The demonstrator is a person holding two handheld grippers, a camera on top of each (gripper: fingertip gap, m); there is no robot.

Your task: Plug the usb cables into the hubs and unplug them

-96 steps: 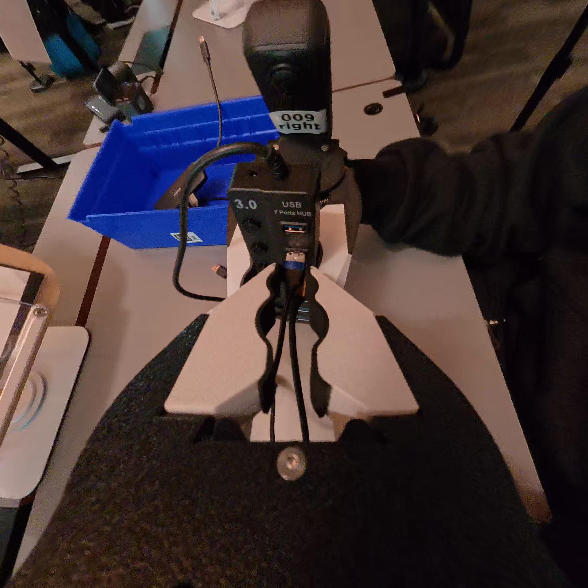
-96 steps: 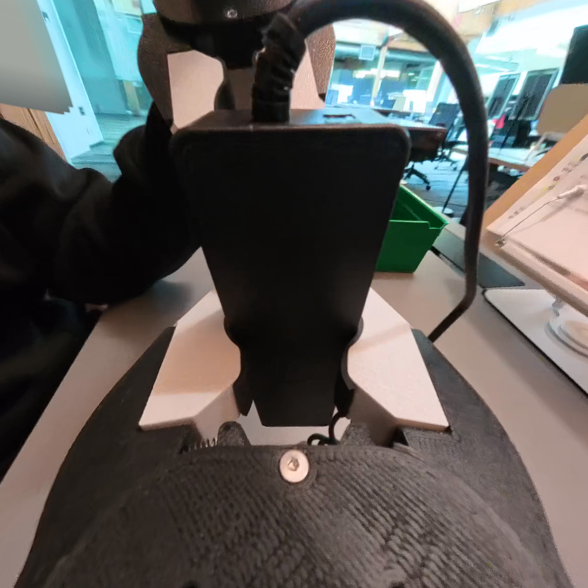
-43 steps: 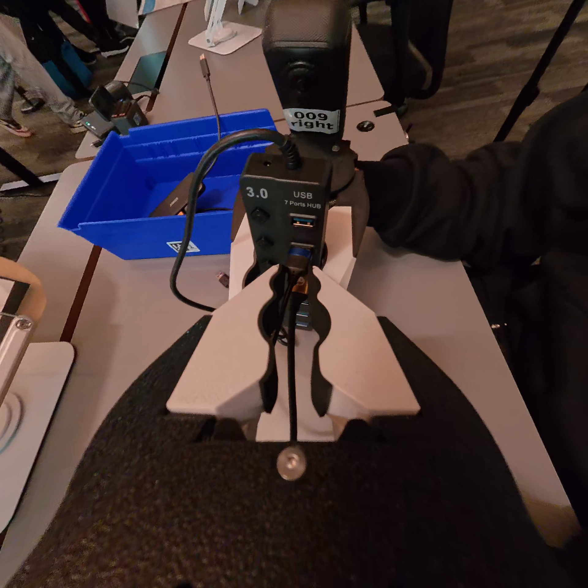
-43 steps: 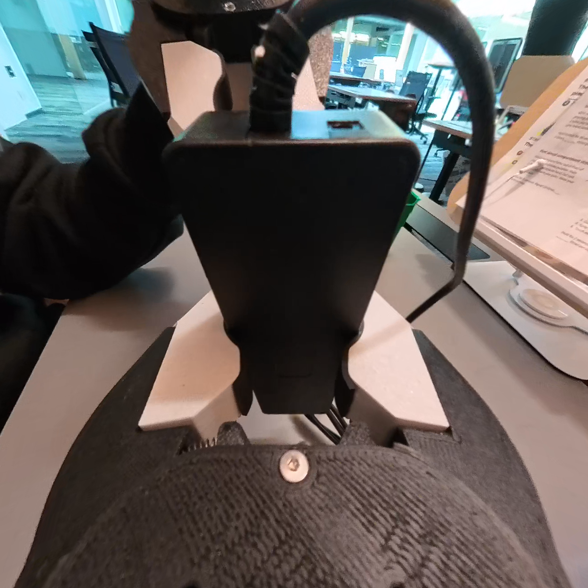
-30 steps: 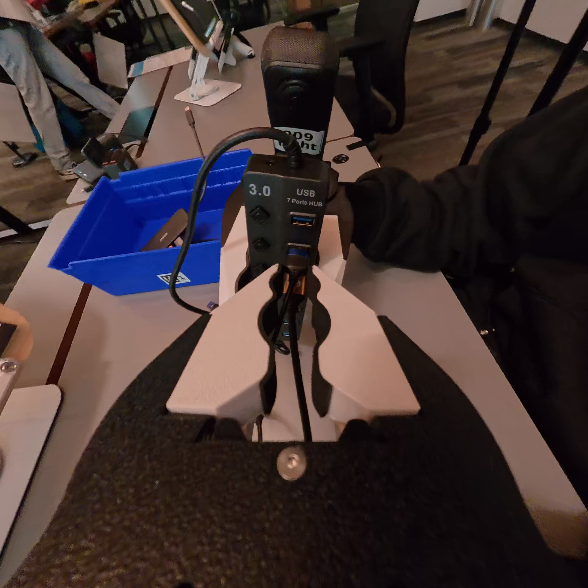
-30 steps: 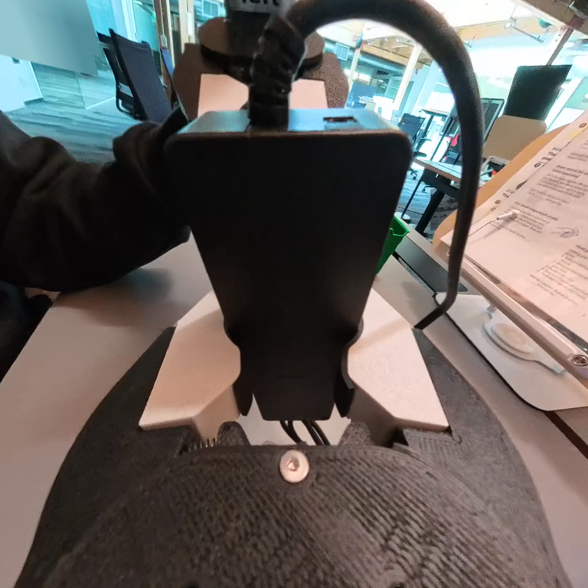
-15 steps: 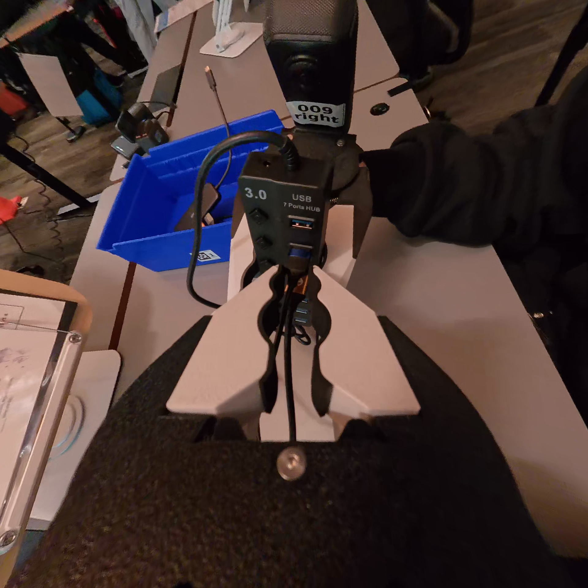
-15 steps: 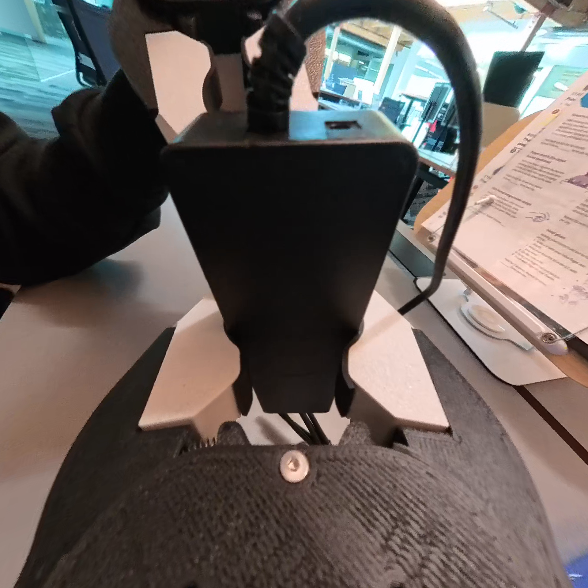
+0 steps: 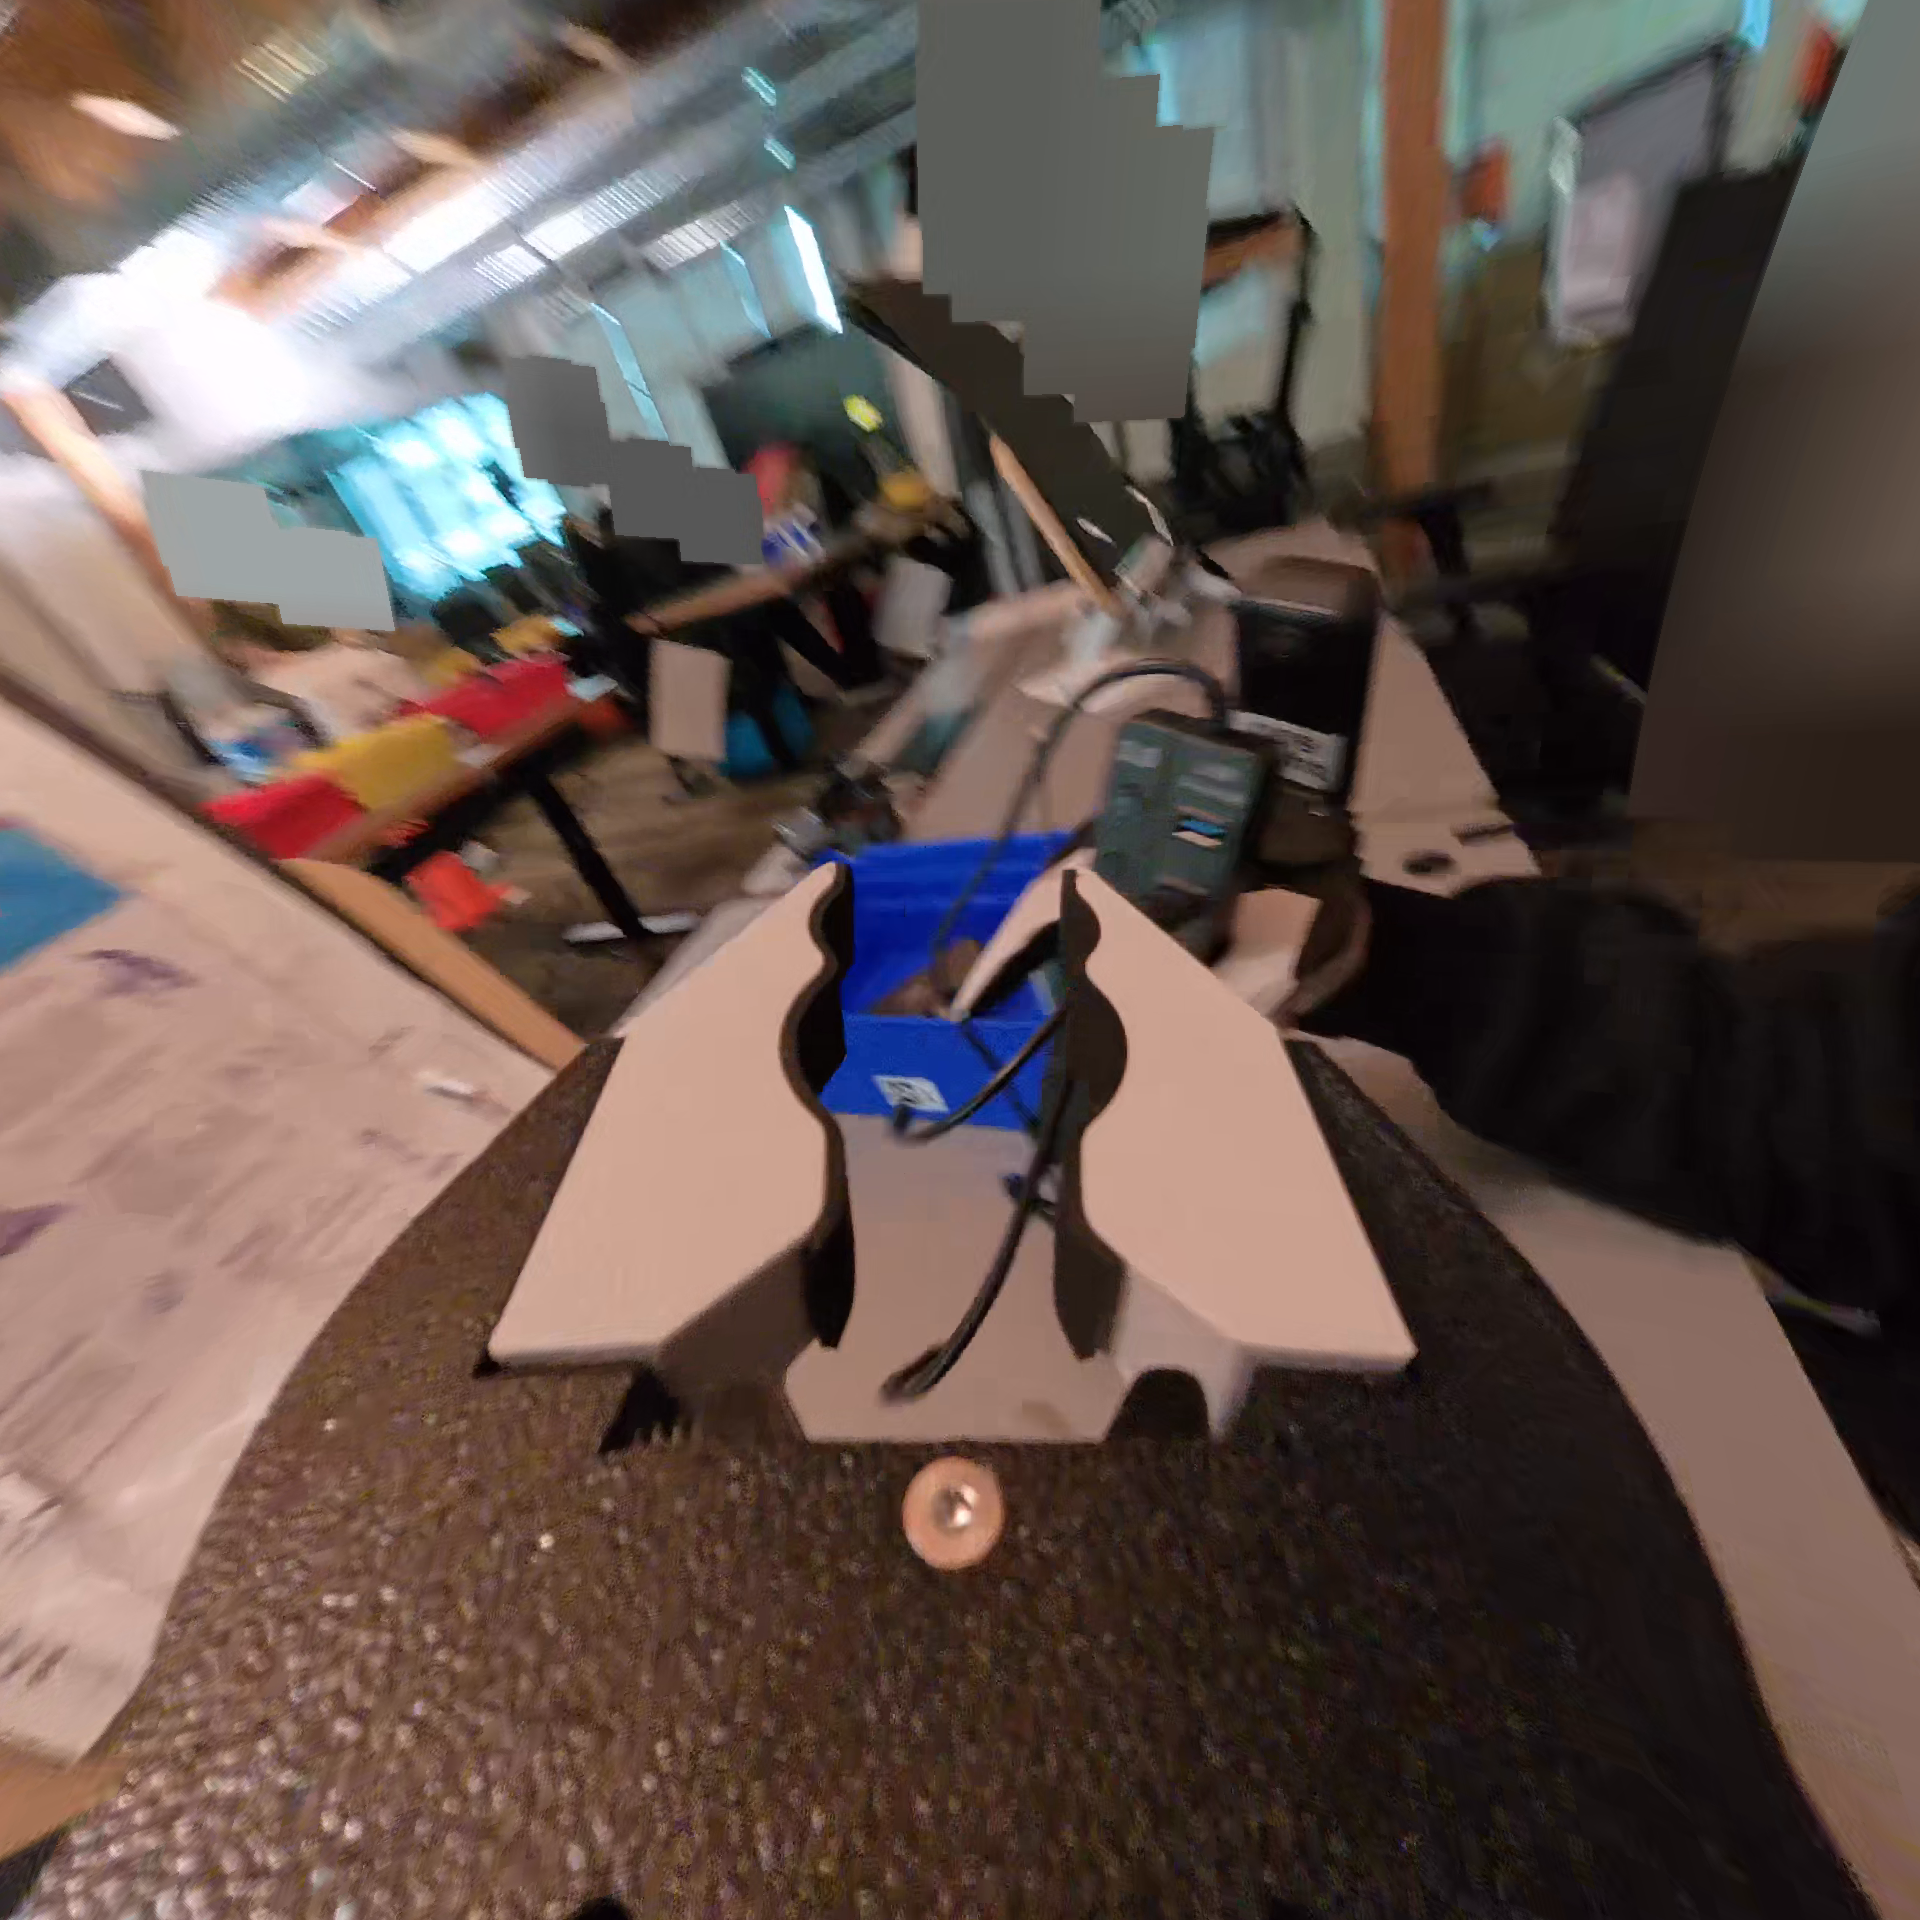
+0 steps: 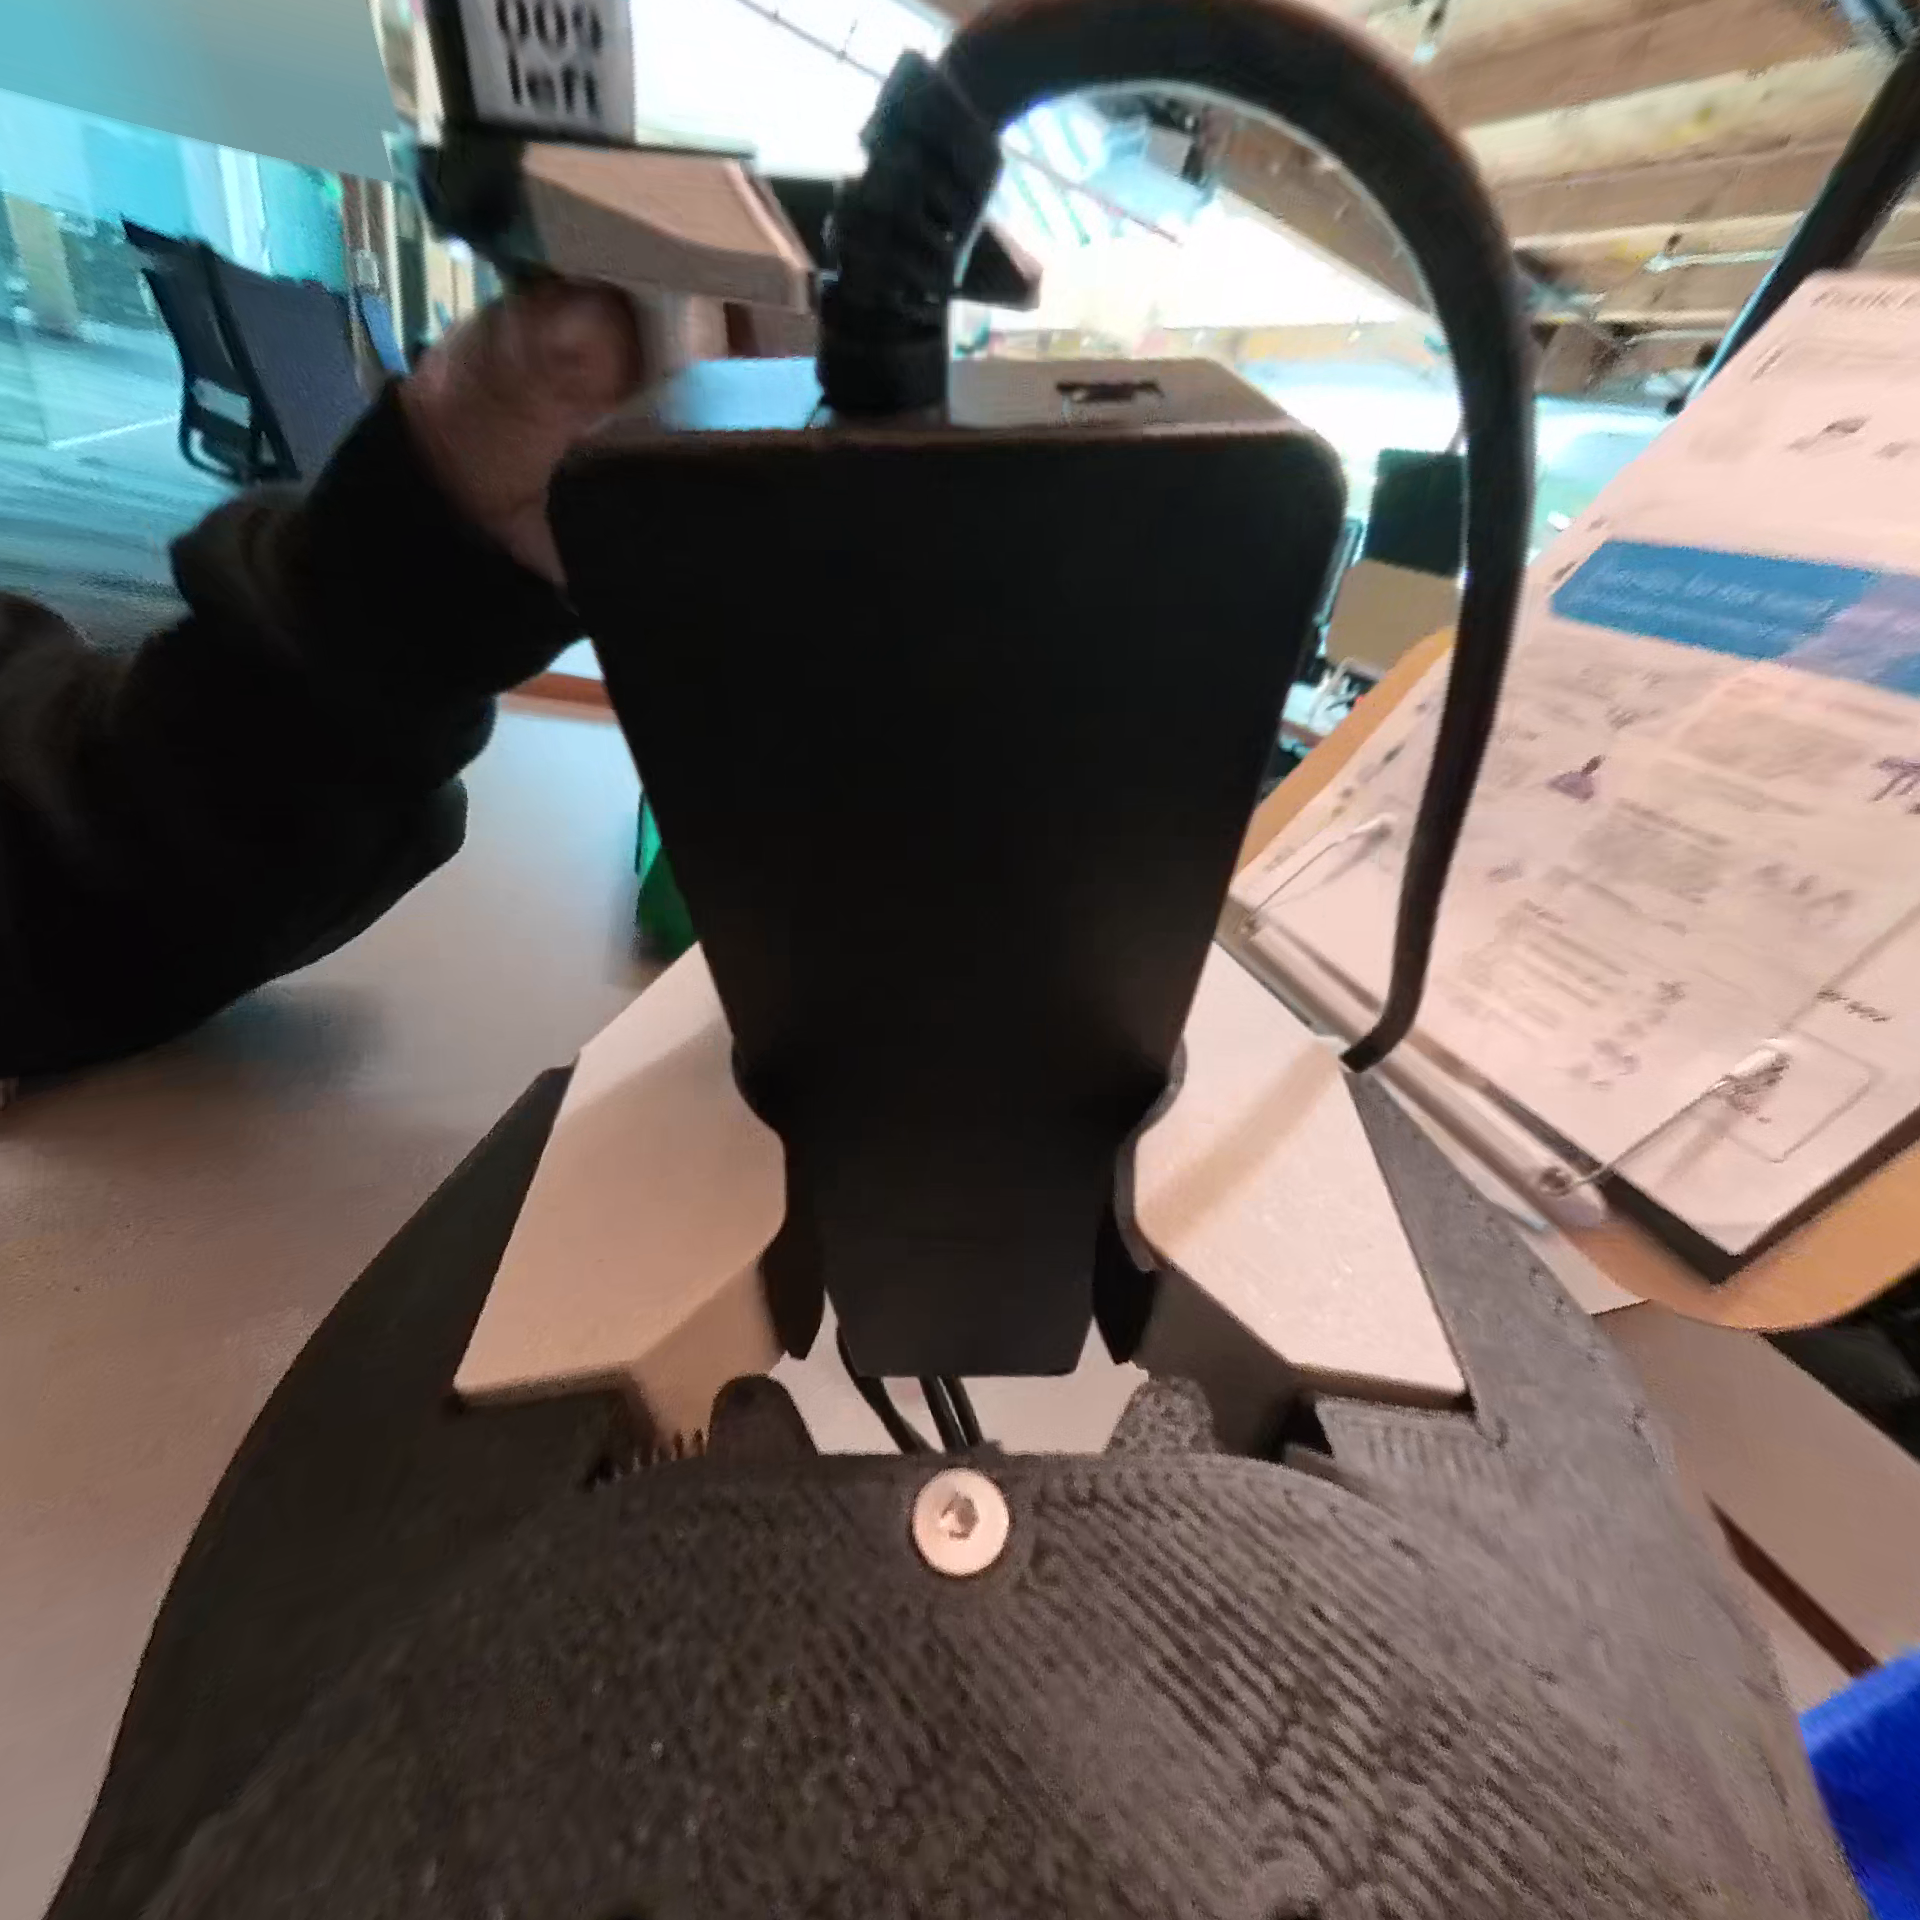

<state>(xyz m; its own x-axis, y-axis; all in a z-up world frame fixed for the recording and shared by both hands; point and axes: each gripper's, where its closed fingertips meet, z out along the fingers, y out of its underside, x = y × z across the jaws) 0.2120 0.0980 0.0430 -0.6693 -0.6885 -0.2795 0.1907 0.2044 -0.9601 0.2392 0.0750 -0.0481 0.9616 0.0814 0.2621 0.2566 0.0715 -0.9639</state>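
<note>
Two grippers | right gripper (image 10: 956,1122) clamps hub (image 10: 945,727) | left gripper (image 9: 951,1081) jaws apart

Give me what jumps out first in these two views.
The black hub fills the right wrist view, clamped upright in the right gripper, its thick cable arching over the top. In the blurred left wrist view, the left gripper is open, a thin cable dangling between its fingers, with the blue bin just beyond.

We find print on a white tag (image 10: 540,57) atop the left gripper (image 9: 956,883), a sheet (image 10: 1662,810) on a stand, a bin (image 9: 935,894) sticker (image 9: 906,1091), and, seemingly, the blurred hub (image 9: 1179,821).
</note>
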